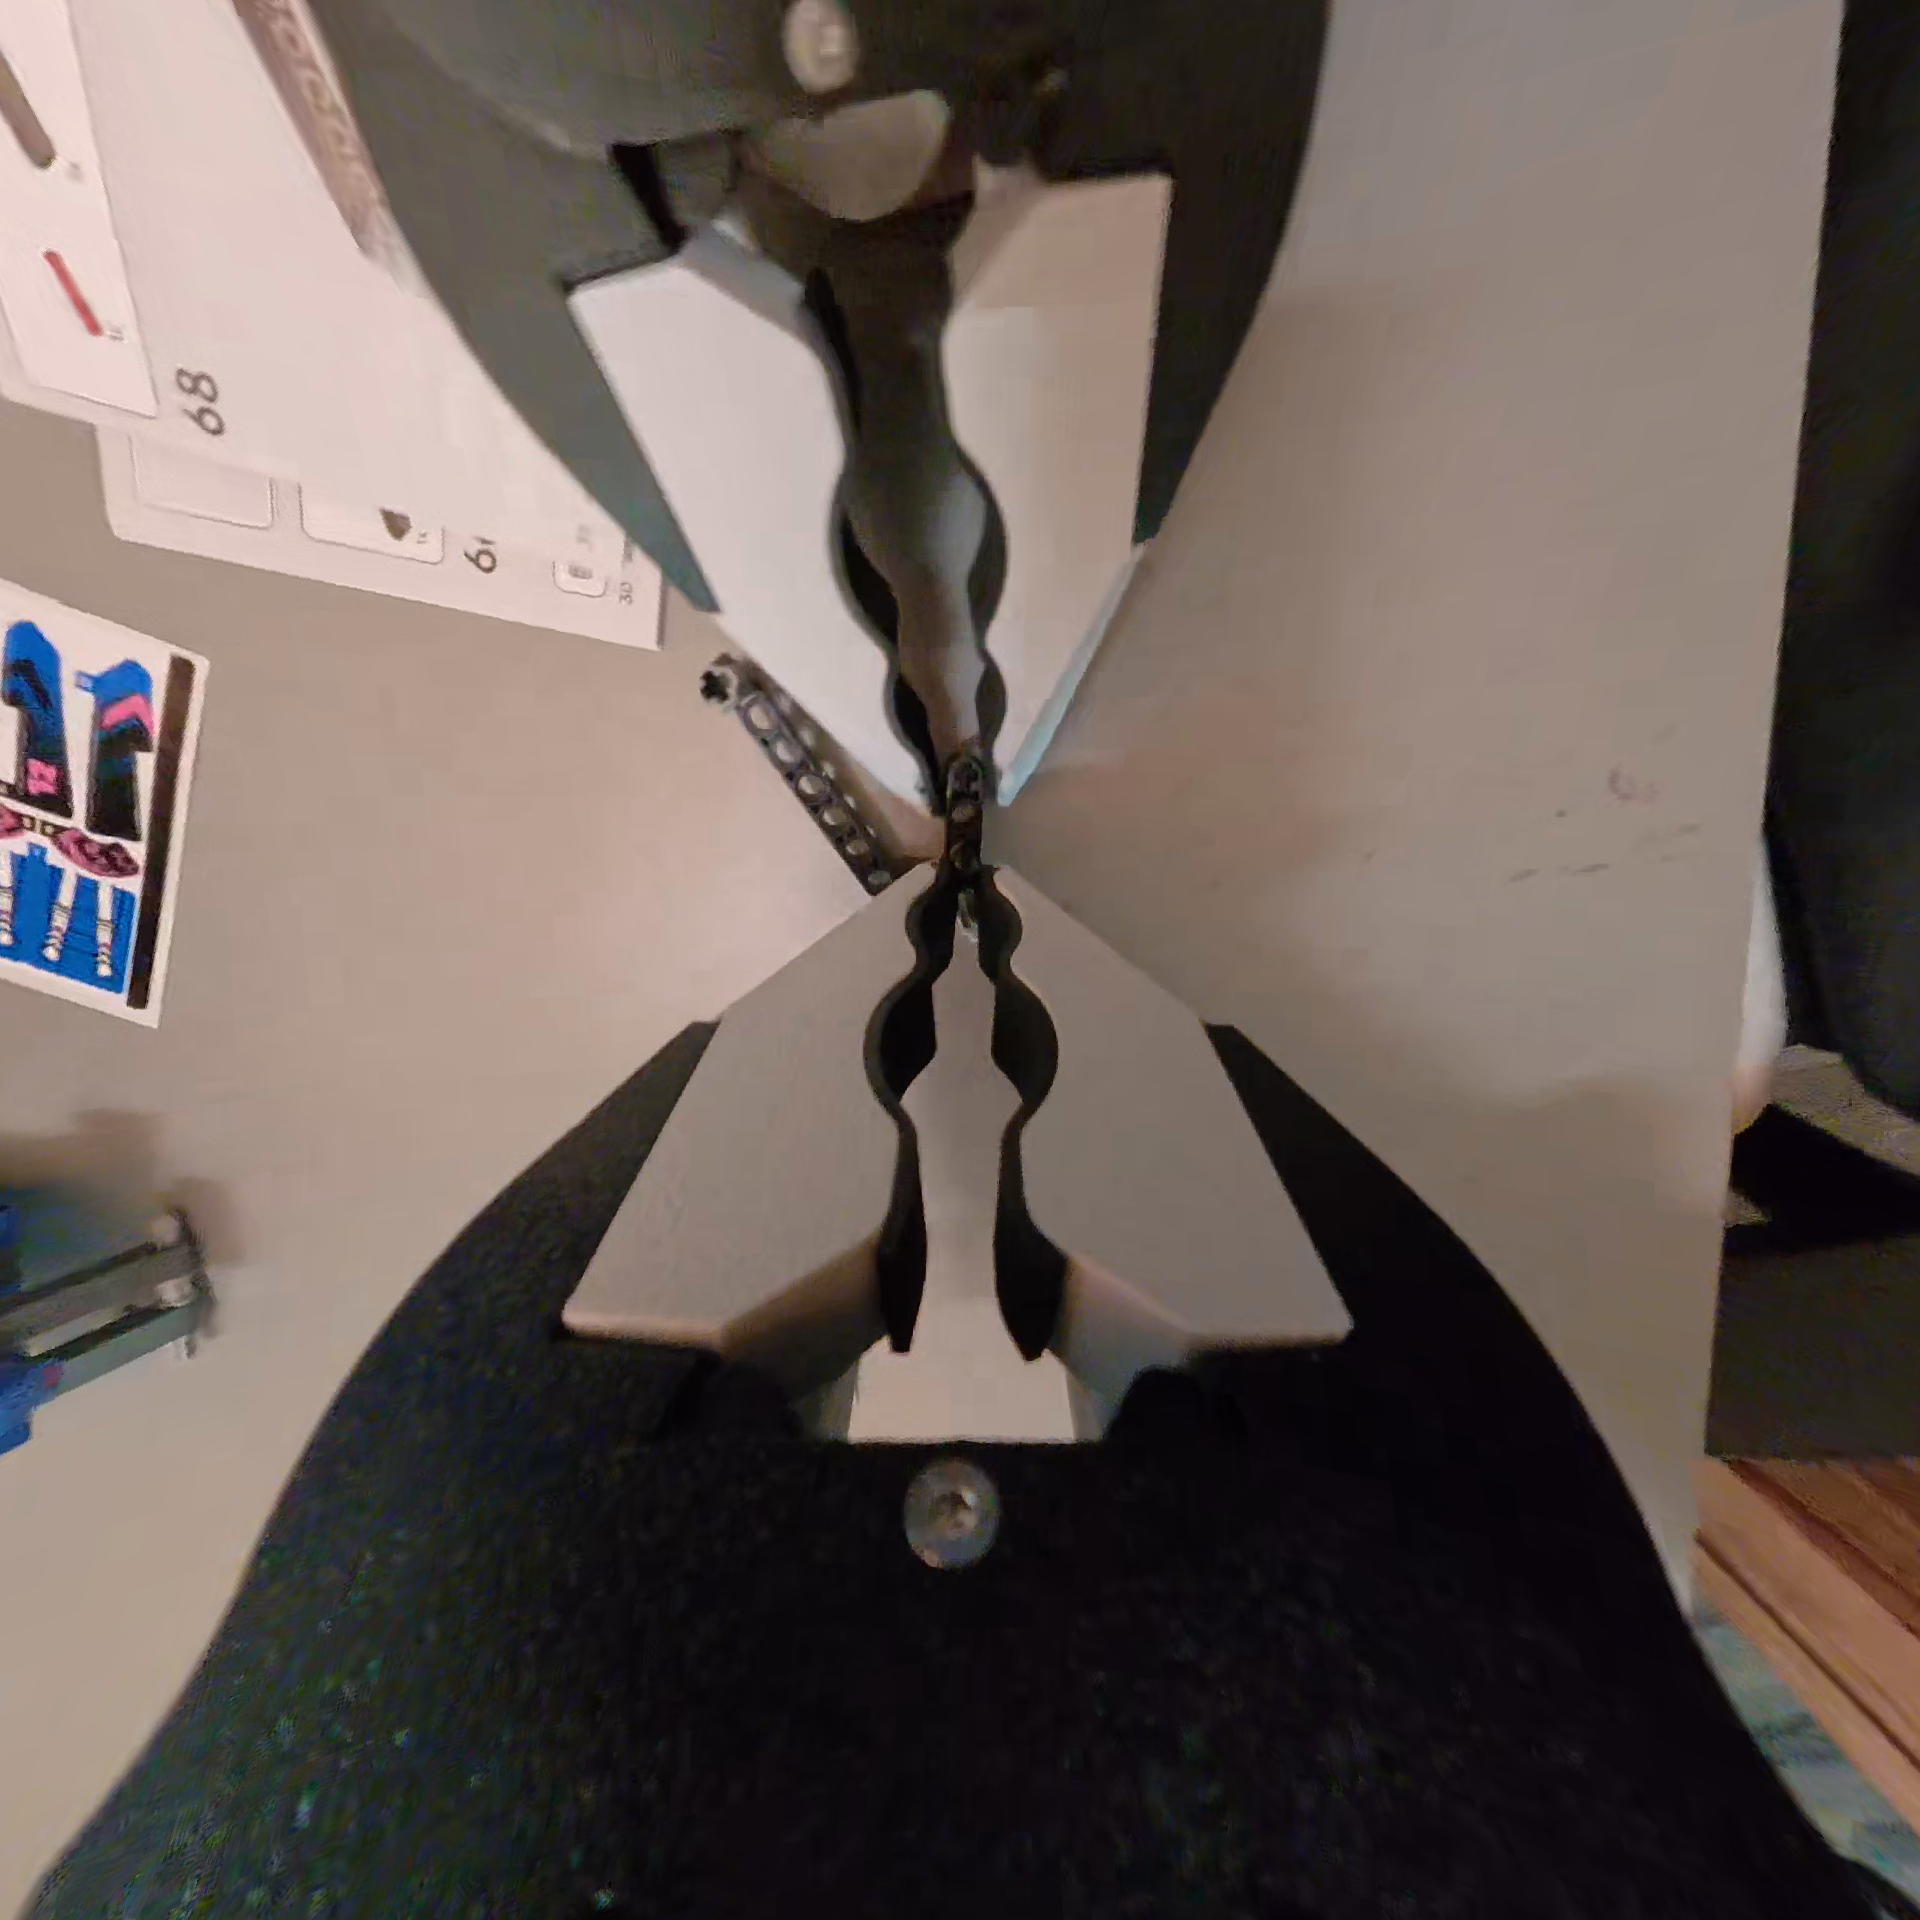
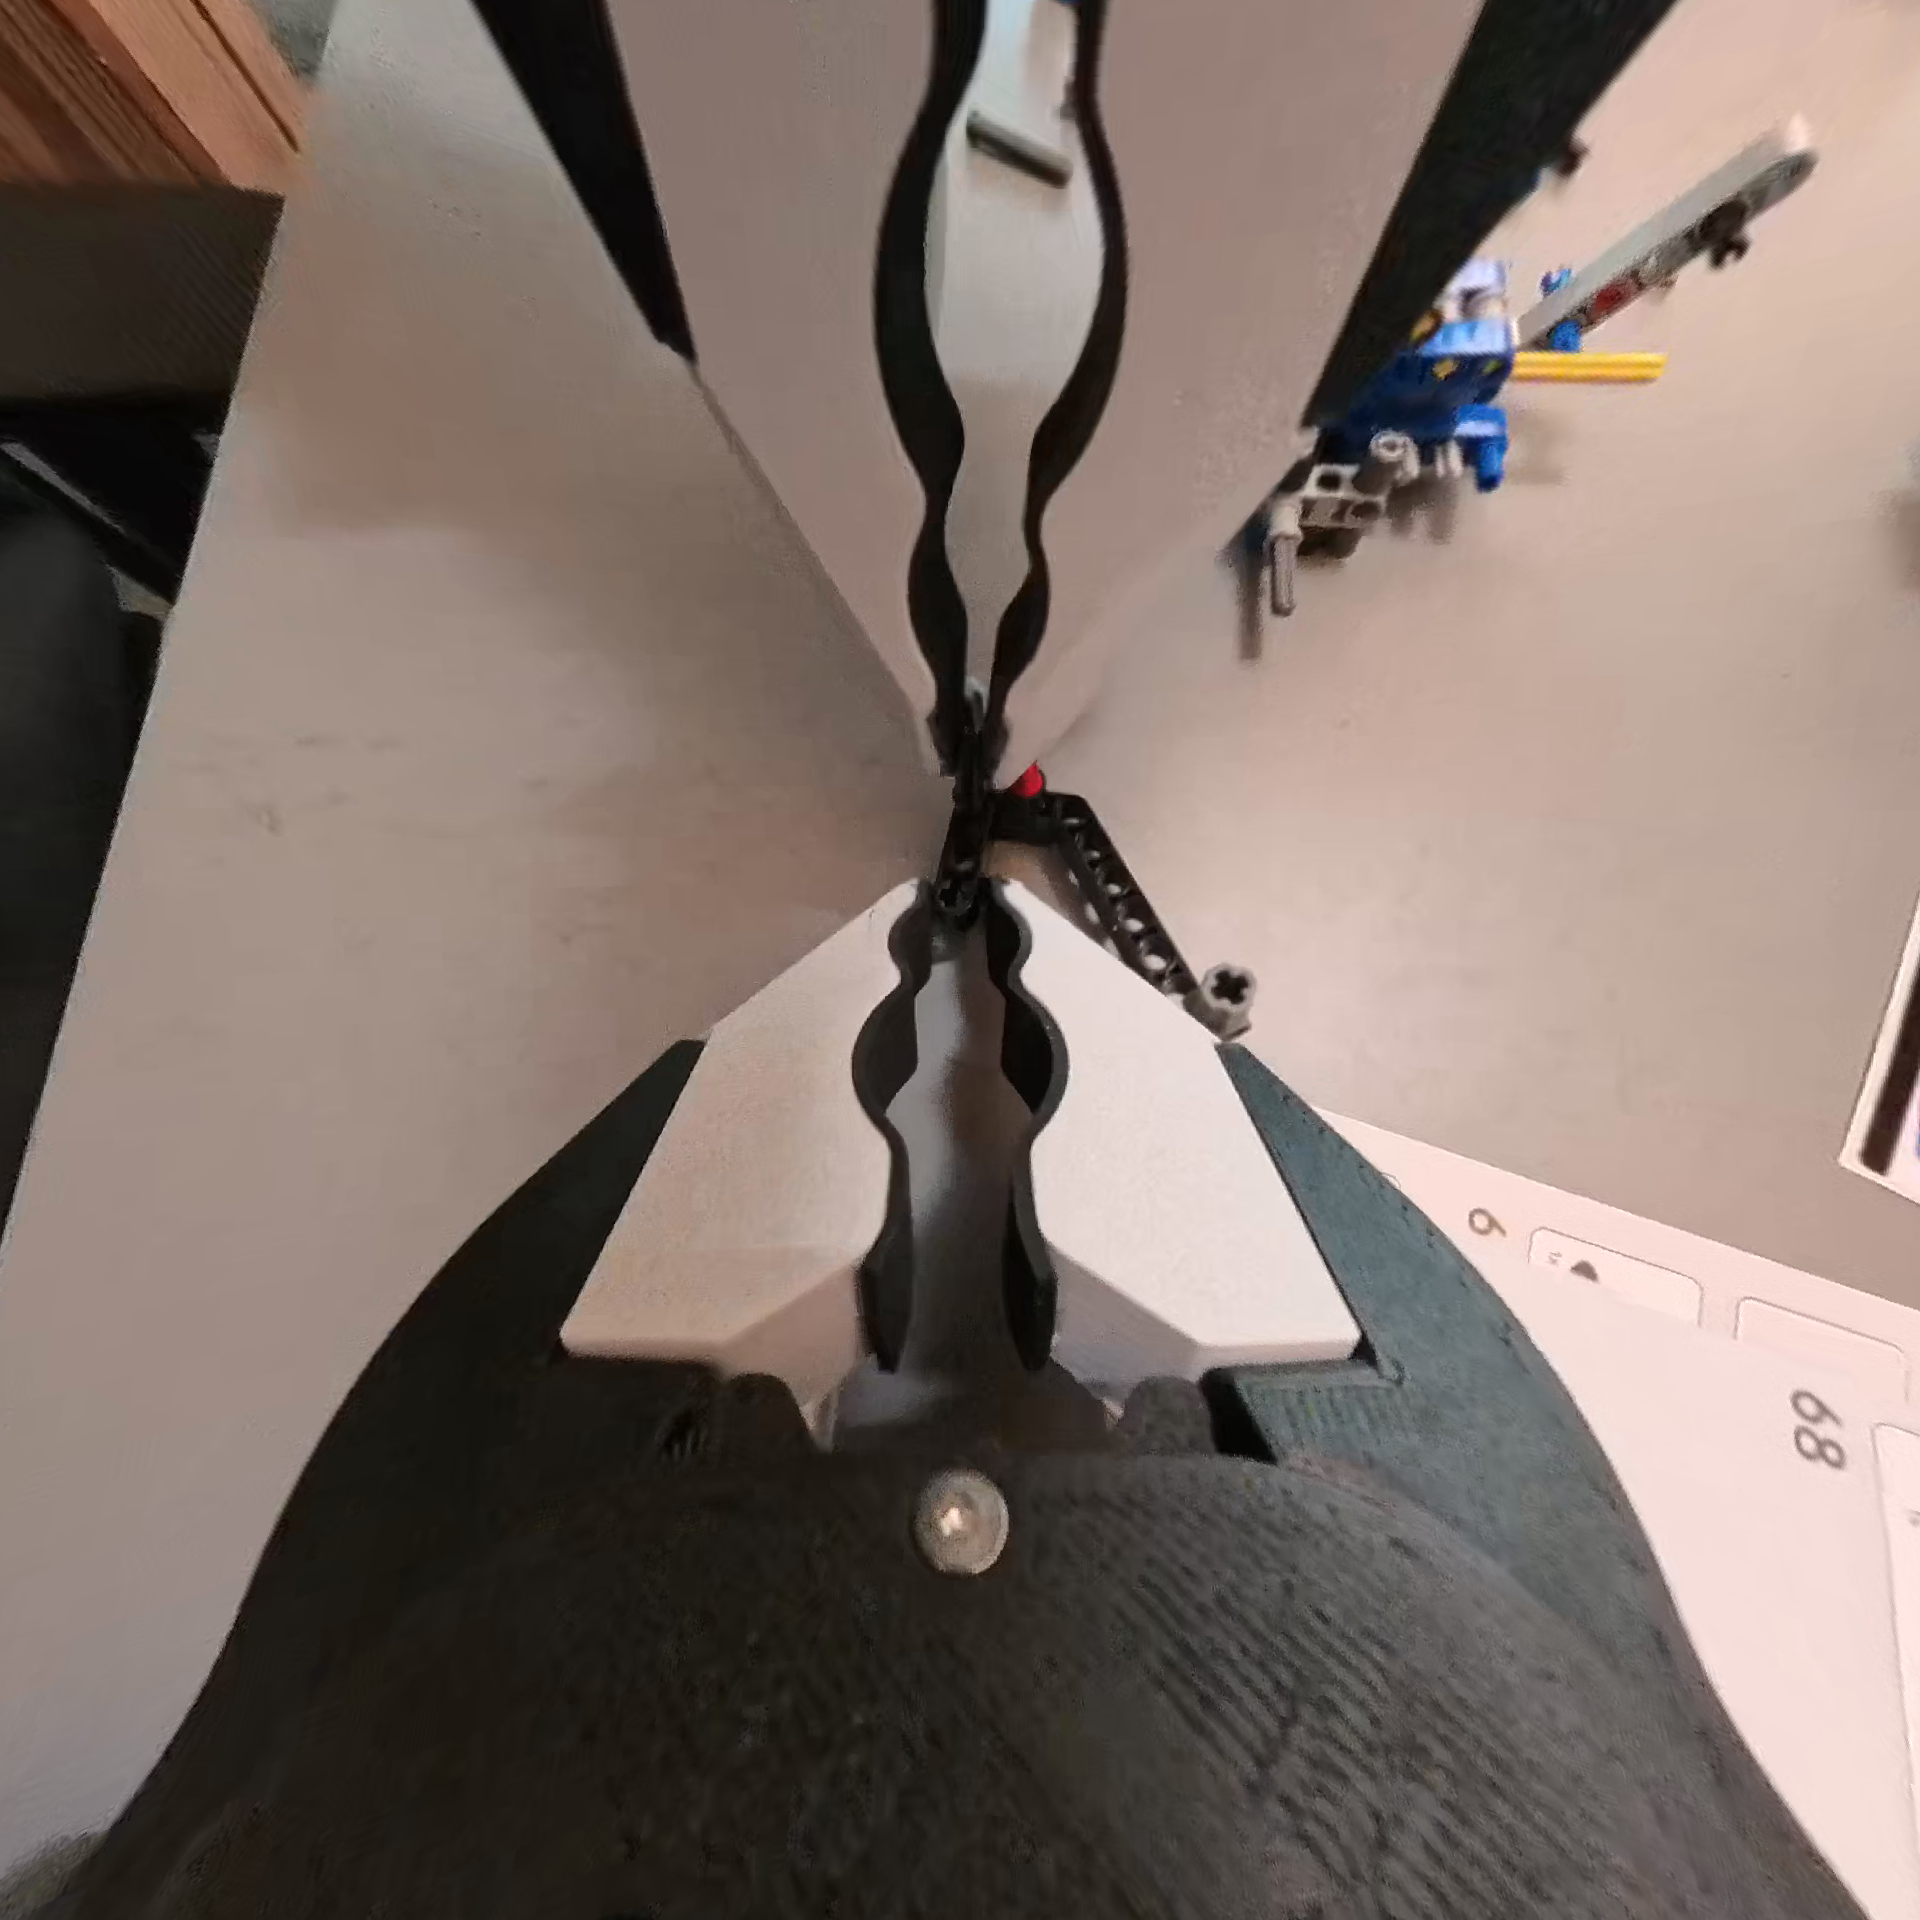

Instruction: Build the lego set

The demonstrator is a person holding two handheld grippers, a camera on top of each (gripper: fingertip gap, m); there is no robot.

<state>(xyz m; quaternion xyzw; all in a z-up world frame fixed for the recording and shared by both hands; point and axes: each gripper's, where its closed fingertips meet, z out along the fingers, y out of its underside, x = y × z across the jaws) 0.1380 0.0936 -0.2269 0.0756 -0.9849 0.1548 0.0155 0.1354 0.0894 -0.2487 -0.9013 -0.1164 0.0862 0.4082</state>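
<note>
Surface: grey table [image 1: 416, 1039], wood floor beyond edge.
Left gripper [image 1: 961, 883]: clenched on black beam [image 1: 964, 821], near end.
Right gripper [image 2: 961, 894]: clenched on same beam, opposite end, tip to tip.
Beside: second holed beam [image 2: 1127, 899], red pin [image 2: 1029, 777].
Farther: blue model [image 2: 1444, 395], booklet [image 1: 260, 312], stickers [image 1: 83, 800].
Advice: keep grips squared, push straight.

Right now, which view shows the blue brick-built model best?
The right wrist view. The blue model lies on the table upper right, with grey and yellow parts showing, partly cut off by the far gripper's black body. The left wrist view catches only a blurred blue and grey part at its left edge.
</note>
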